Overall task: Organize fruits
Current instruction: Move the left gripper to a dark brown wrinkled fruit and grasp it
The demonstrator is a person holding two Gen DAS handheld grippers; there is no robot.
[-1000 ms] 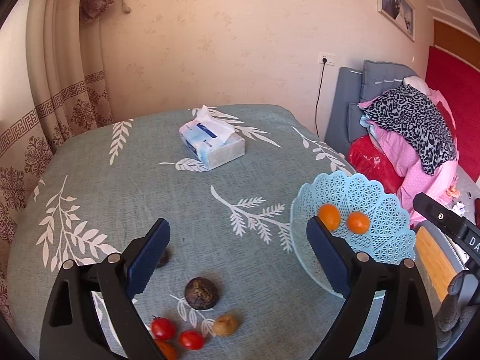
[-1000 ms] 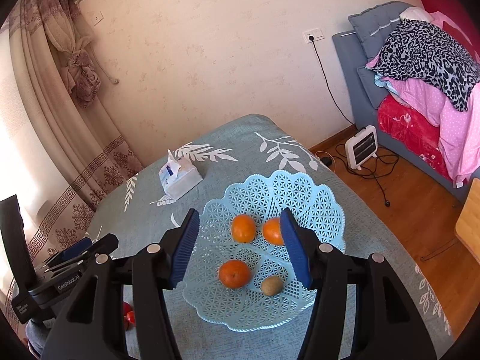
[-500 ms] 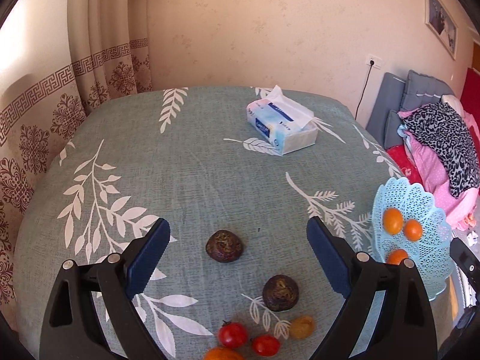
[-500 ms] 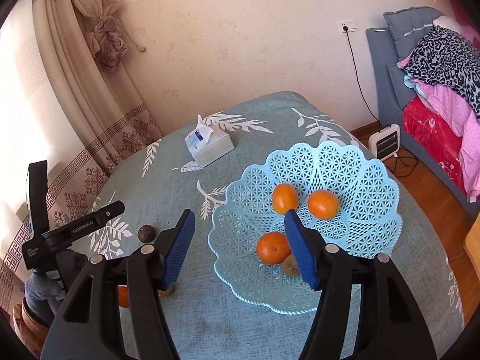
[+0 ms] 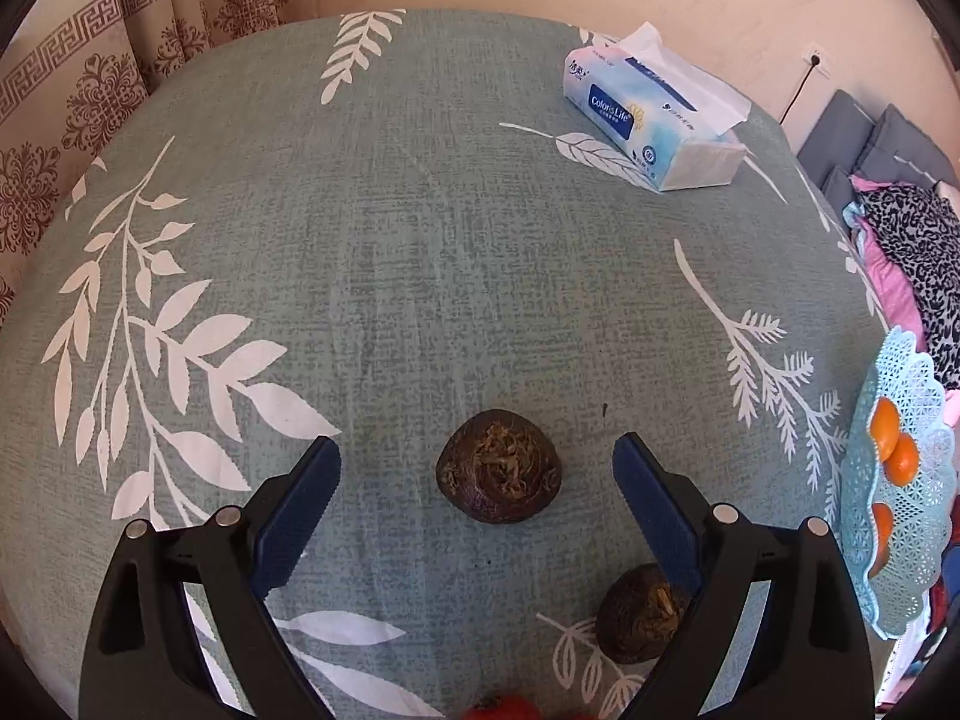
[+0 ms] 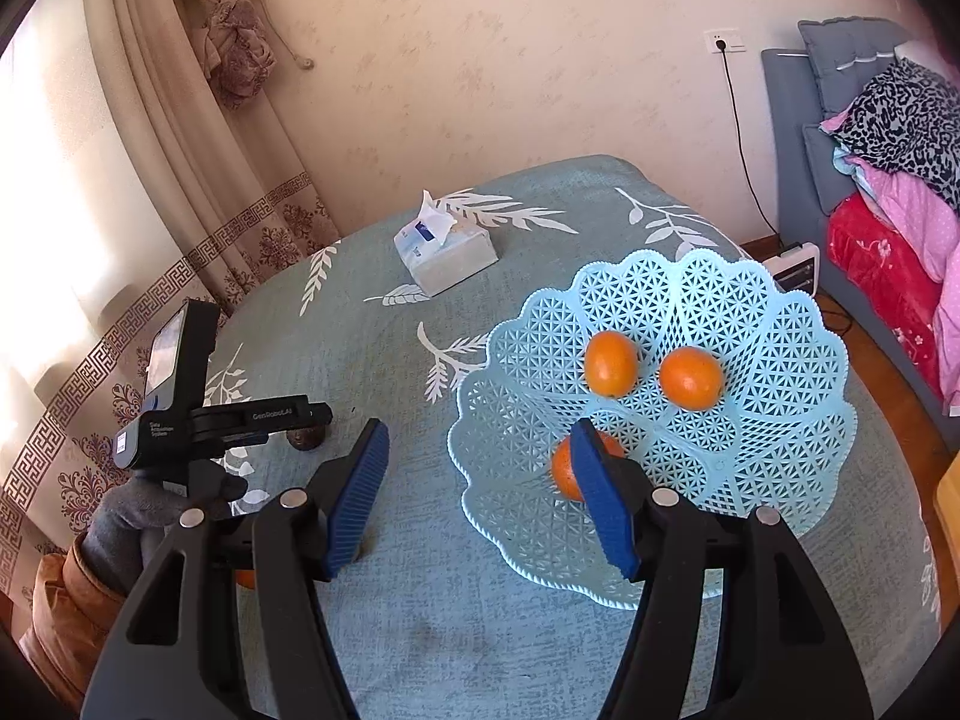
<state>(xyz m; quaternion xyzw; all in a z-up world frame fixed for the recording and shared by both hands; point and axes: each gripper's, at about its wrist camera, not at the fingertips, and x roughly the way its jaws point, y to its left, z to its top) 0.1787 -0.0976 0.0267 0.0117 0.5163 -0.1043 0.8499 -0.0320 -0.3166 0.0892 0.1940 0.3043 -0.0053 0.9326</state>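
Two released claws, left claw [image 5: 474, 477], right claw [image 6: 480, 483], over leaf-print tablecloth [image 5: 420, 240], patterned curtain [image 6: 198, 138], beige wall [image 6: 480, 48]

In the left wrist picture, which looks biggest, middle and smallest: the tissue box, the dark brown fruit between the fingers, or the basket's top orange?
1. tissue box
2. dark brown fruit, though it is nearer the camera
3. top orange

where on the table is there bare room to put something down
Widest bare cloth runs from the dark brown fruit back to the tissue box, and left toward the curtain. The basket still has bare mesh on its right side. Crowded: near edge, around the second brown fruit and the tomato.
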